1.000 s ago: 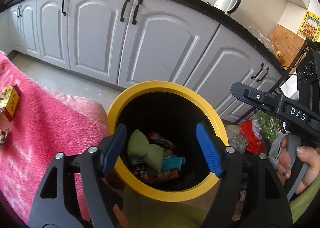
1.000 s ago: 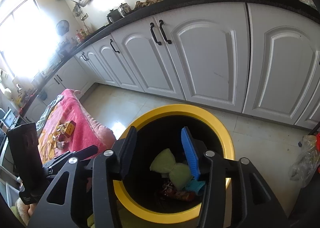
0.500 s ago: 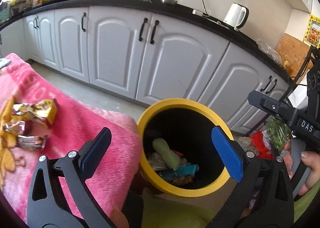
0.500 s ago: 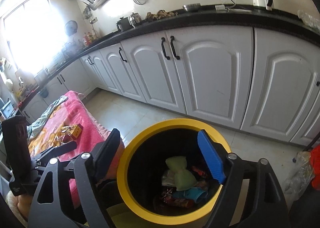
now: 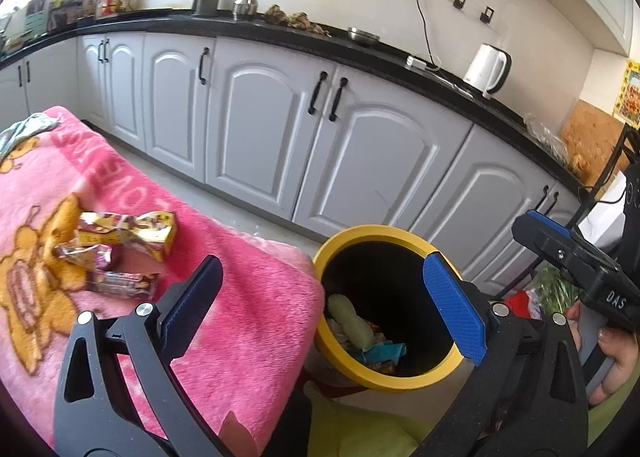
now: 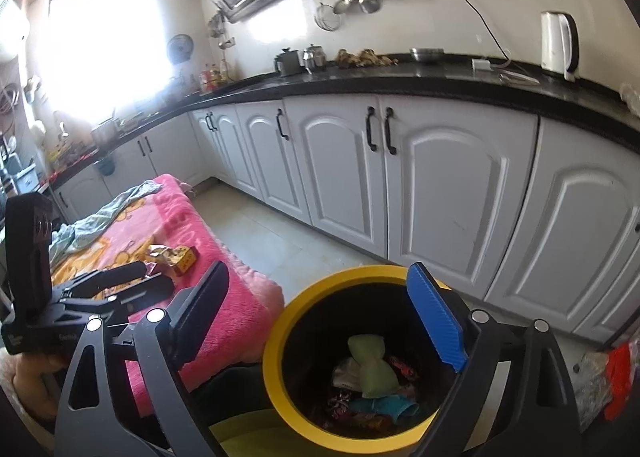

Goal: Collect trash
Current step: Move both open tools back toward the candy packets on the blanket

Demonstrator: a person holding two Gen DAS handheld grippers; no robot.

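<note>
Left wrist view: the left gripper (image 5: 320, 309) had its fingers (image 5: 454, 307) spread wide with nothing between them. It hung over the edge where the pink blanket (image 5: 248, 317) met the yellow-rimmed bin (image 5: 384, 381), which stood on the floor just beside the blanket. The bin already held a pale green bundle (image 5: 352, 323) and other scraps. The remaining trash lay up and to the left of the fingers: a yellow crumpled carton (image 5: 128, 231), a crushed foil wrapper (image 5: 86, 255) just below it, and a flat snack bar wrapper (image 5: 122, 284) nearest the left finger. The bar wrapper's long axis ran roughly left to right across the view, so it lay across the line the fingers pointed along. At the right edge the right gripper's body showed, held in a hand (image 5: 612, 353).

Right wrist view: the right gripper (image 6: 320, 321) had its fingers (image 6: 436, 321) opening, also empty, and they framed the bin's mouth. The wrappers lay well to the left on the blanket, beyond the left gripper, which sat between them and this camera. A bluish cloth (image 6: 100, 221) lay farther back on the blanket.

By my reading the left hand was plainly the nearer one for the next pickup, and it would need to swing left and forward, away from the bin.
</note>
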